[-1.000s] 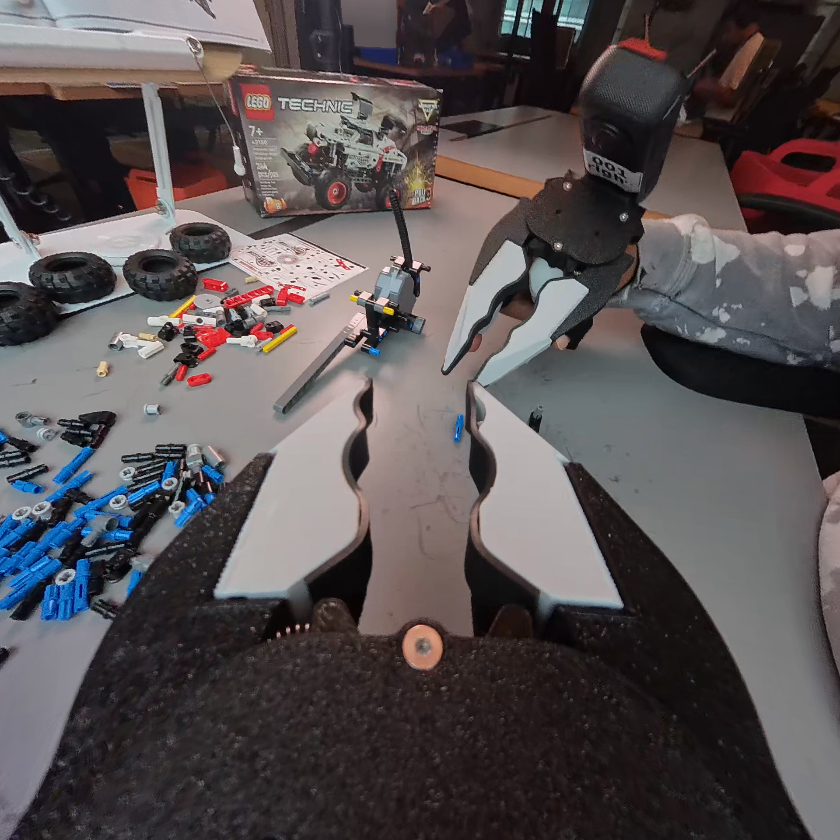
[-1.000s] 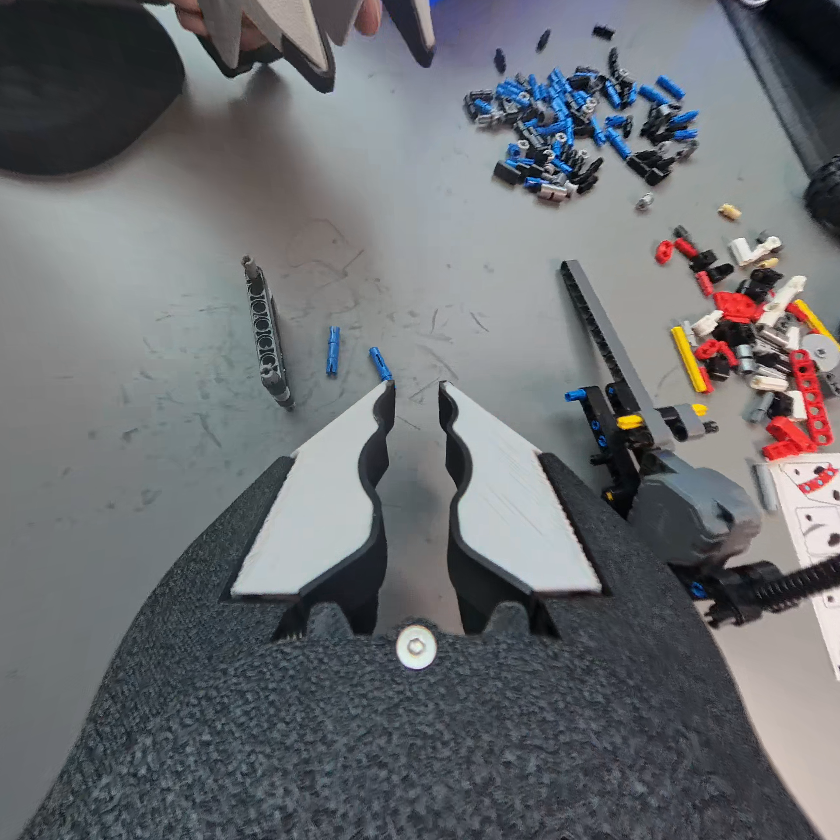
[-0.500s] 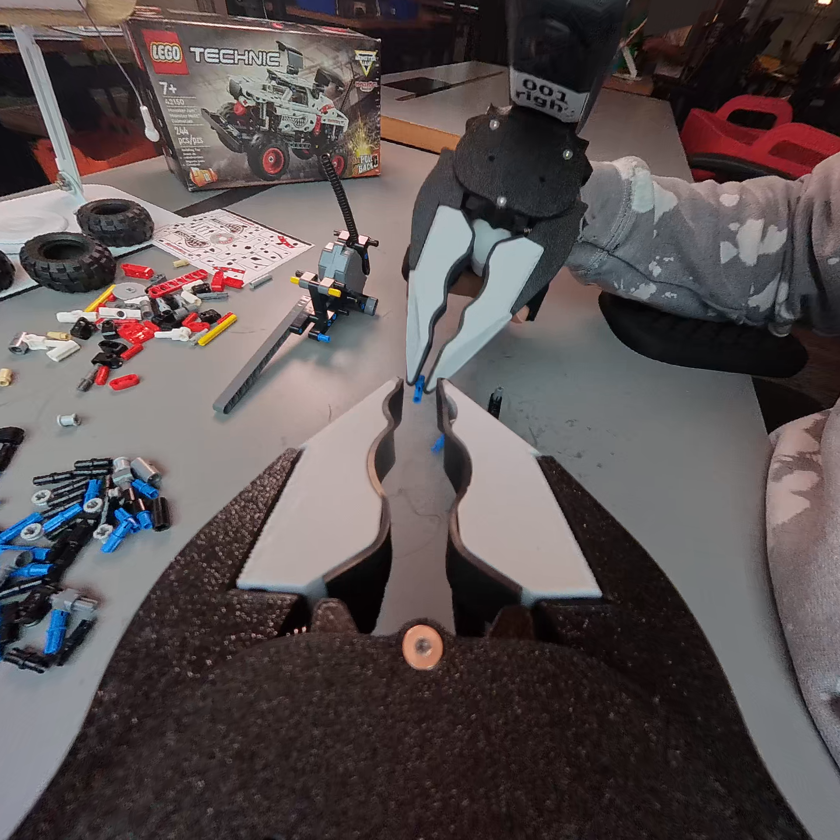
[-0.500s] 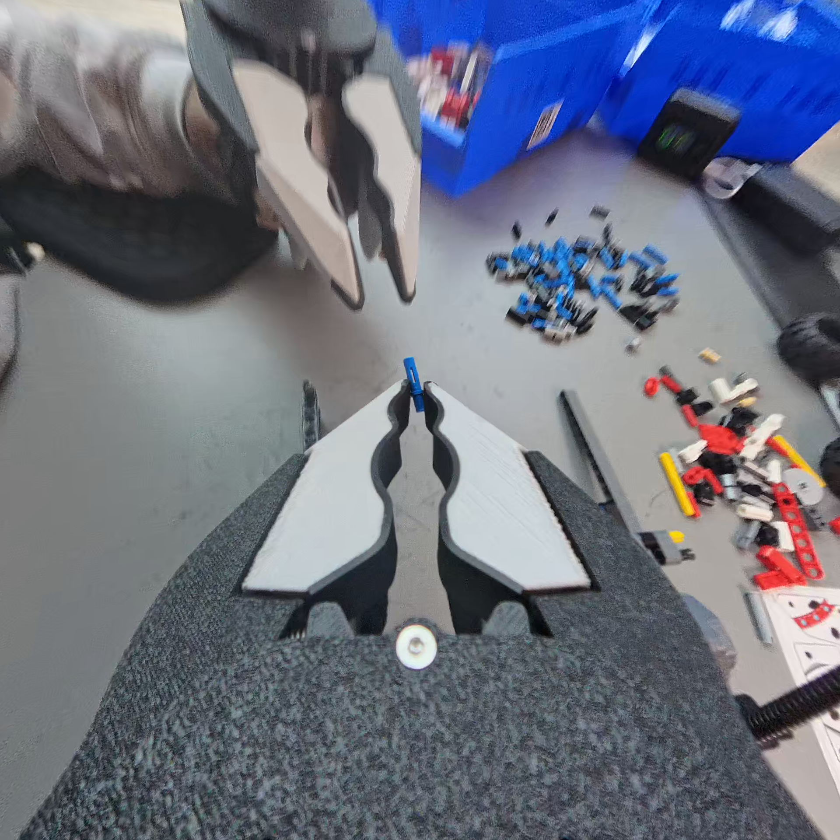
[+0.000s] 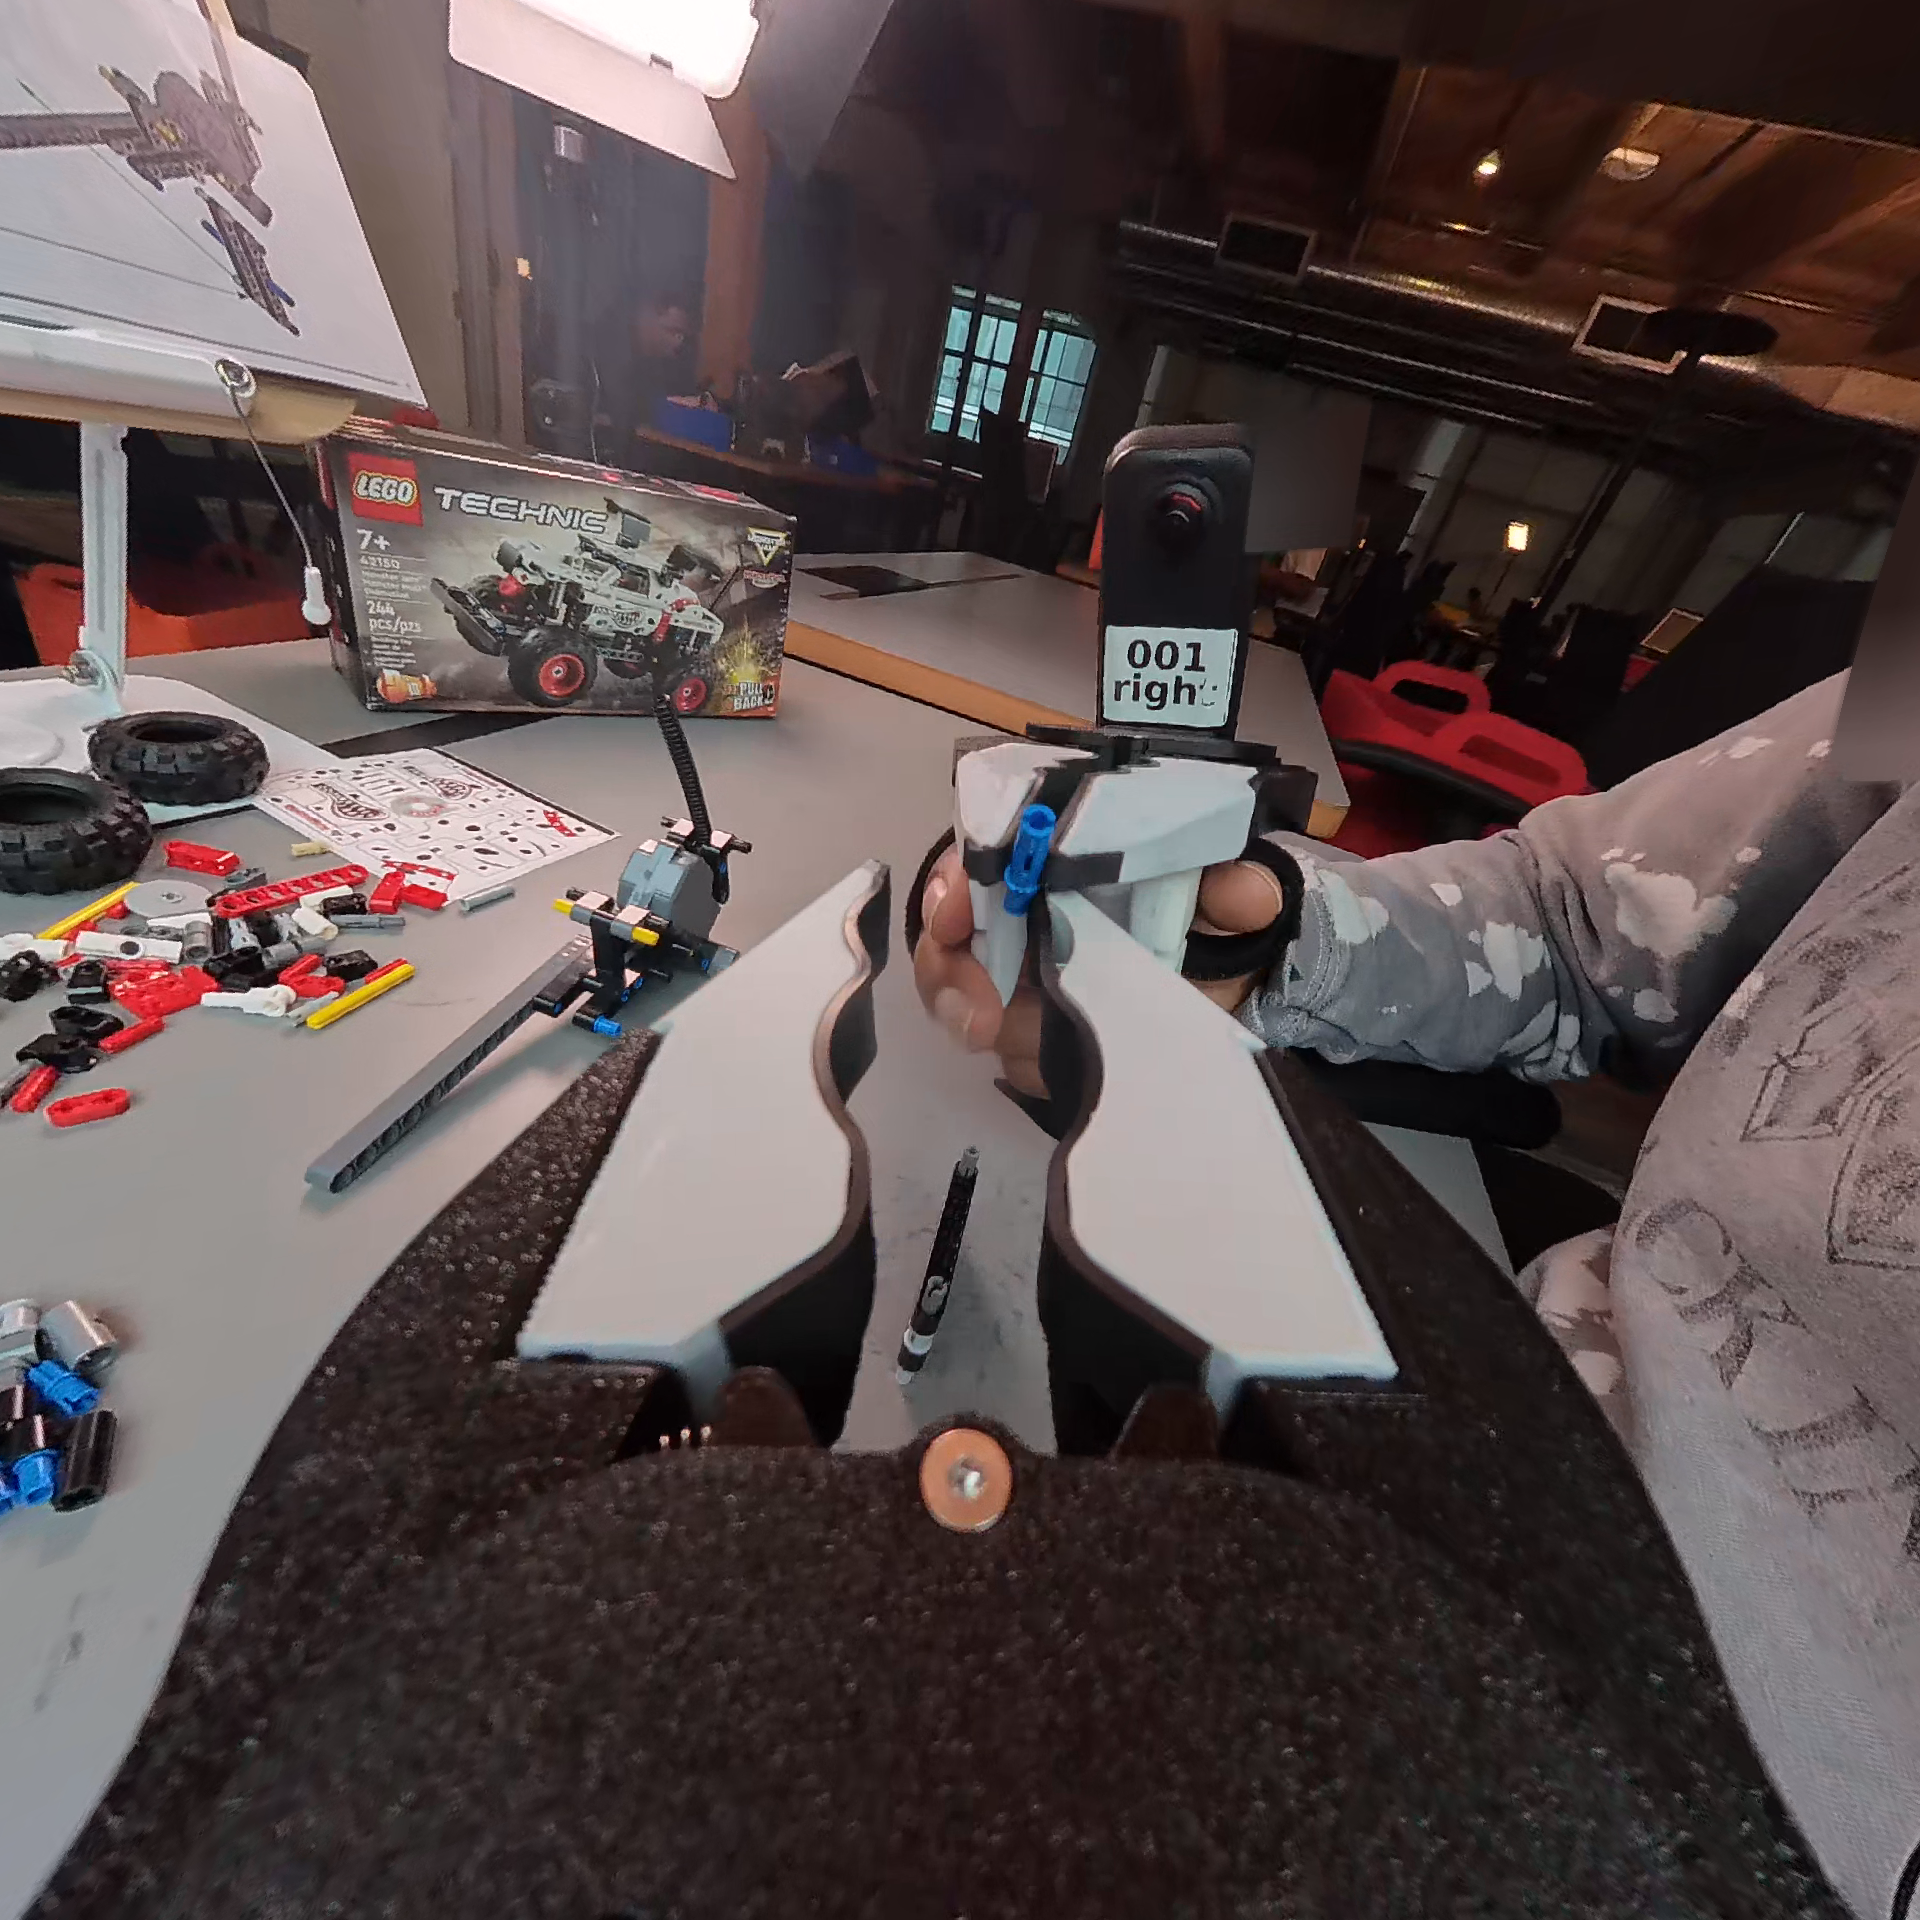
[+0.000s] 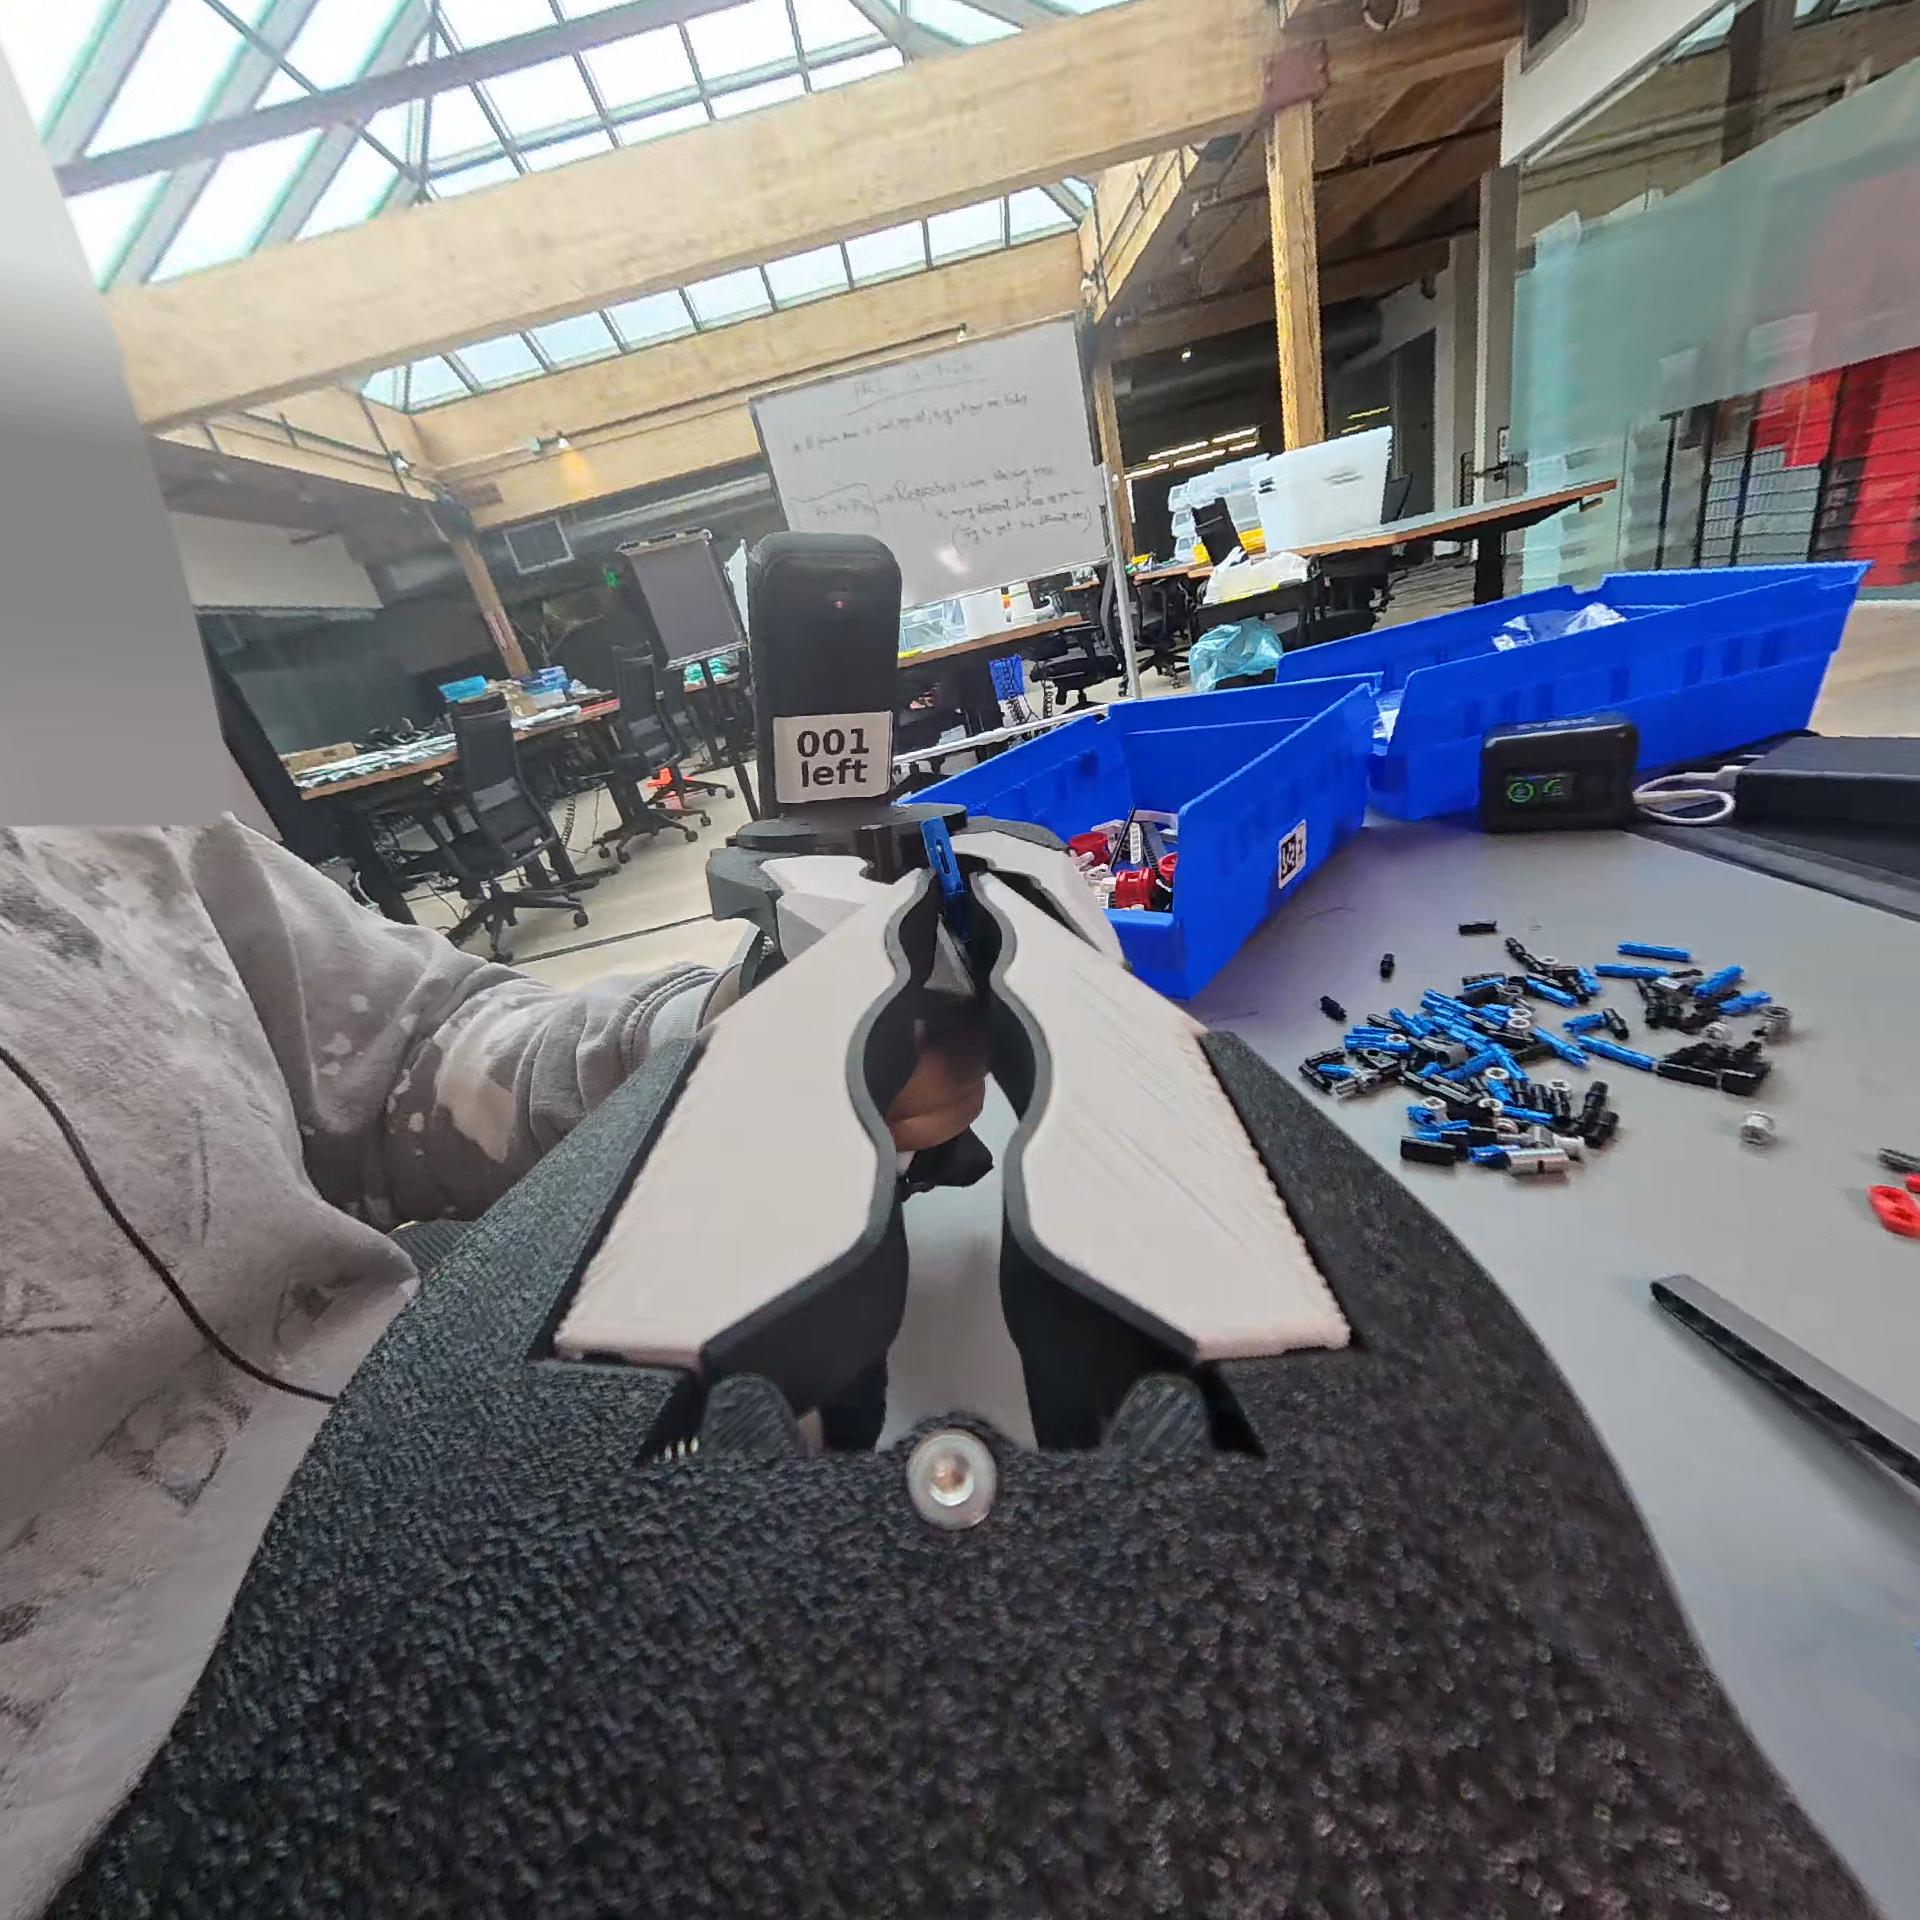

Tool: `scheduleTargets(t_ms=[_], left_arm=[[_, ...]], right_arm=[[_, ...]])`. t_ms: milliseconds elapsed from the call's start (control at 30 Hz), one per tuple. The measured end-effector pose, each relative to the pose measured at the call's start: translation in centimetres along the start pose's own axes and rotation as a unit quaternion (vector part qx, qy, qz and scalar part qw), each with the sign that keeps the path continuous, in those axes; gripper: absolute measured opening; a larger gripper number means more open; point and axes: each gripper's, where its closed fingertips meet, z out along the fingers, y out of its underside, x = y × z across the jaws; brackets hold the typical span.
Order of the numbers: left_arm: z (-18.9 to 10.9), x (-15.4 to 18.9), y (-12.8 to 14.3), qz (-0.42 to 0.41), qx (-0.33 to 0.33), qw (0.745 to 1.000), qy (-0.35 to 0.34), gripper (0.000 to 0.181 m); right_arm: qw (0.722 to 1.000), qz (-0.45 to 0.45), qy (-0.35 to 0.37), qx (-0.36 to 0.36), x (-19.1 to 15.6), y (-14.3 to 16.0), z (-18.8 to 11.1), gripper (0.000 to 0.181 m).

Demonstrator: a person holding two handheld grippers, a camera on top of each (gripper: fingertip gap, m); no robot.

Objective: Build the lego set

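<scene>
We note the right tool clamps the blue pin upright in the air, above the surface. The left tool is open and empty, facing it — the pin lies just beyond its tips, the black beam flat beneath.

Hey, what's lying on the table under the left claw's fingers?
A black Technic beam lies on the grey table, seen through the left claw gap. Anything beneath the fingers themselves is covered.

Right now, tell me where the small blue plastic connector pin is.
The small blue plastic connector pin is off the table, pinched at the tips of the right claw, just ahead of the open left claw in the left wrist view.
</scene>
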Motion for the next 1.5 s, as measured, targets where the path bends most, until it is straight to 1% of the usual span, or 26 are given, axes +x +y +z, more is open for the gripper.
scheduleTargets(t_ms=[167,300,333,467,500,533,600,733,800,833,933,1033,1067,1133,1333,1367,1433,1500], left_arm=[[-0.2,0.6,-0.1,0.024,-0.001,1.0,0.002,0.008],[-0.4,0.8,0.1,0.029,-0.009,1.0,0.006,0.006],[-0.5,0.9,0.1,0.03,-0.011,0.999,0.01,0.003],[-0.7,1.0,0.3,0.045,-0.024,0.999,0.01,0.003],[-0.7,1.0,0.4,0.048,-0.027,0.998,0.009,0.003],[-0.7,1.0,0.4,0.05,-0.03,0.998,0.008,0.003],[-0.9,0.9,0.2,0.048,-0.024,0.999,0.008,0.002],[-1.2,0.6,0.3,0.053,-0.035,0.998,0.005,0.003],[-1.2,0.6,0.6,0.056,-0.046,0.997,0.007,0.002],[-1.2,0.4,1.1,0.062,-0.061,0.996,0.003,0.002],[-0.8,0.0,3.2,0.108,-0.124,0.986,-0.017,0.003],[-0.3,0.4,4.5,0.131,-0.159,0.978,-0.012,0.003],[-0.2,0.5,4.9,0.138,-0.168,0.976,-0.012,0.003],[-0.1,0.6,5.3,0.145,-0.178,0.973,-0.01,0.003],[-0.1,0.3,5.8,0.138,-0.188,0.972,-0.011,0.003],[-0.1,0.3,5.9,0.131,-0.19,0.973,-0.01,0.004],[-0.3,0.0,6.1,0.116,-0.193,0.974,-0.009,0.017],[-0.6,-0.1,6.5,0.097,-0.204,0.974,0.001,0.025]], right_arm=[[1.0,0.01,-0.004,0.0,0.1,0.1,-0.1,0.005],[1.0,0.008,-0.01,-0.002,0.1,0.2,-0.2,0.005],[1.0,0.006,-0.013,-0.006,0.1,0.2,-0.3,0.005],[0.999,-0.013,-0.024,-0.031,0.0,0.5,-0.7,0.004],[0.999,-0.019,-0.026,-0.036,0.1,0.5,-0.8,0.0],[0.999,-0.022,-0.028,-0.04,0.1,0.6,-0.9,0.0],[0.998,-0.023,-0.033,-0.047,0.1,0.7,-1.2,0.0],[0.996,-0.039,-0.04,-0.074,0.2,1.2,-1.5,0.001],[0.993,-0.048,-0.039,-0.099,0.4,1.5,-1.8,0.014],[0.992,-0.053,-0.033,-0.112,0.6,1.5,-1.9,0.016],[0.983,-0.076,-0.034,-0.165,0.5,2.6,-2.2,0.017],[0.972,-0.107,-0.031,-0.208,0.6,3.9,-2.6,0.014],[0.968,-0.113,-0.031,-0.22,0.6,4.4,-2.6,0.01],[0.965,-0.125,-0.034,-0.229,0.5,4.8,-2.7,0.005],[0.959,-0.141,-0.027,-0.244,0.9,5.2,-2.8,0.004],[0.958,-0.142,-0.023,-0.248,1.2,5.3,-3.0,0.004],[0.956,-0.142,-0.018,-0.255,1.7,5.3,-3.6,0.005],[0.954,-0.144,-0.01,-0.262,2.2,5.1,-4.1,0.005]])
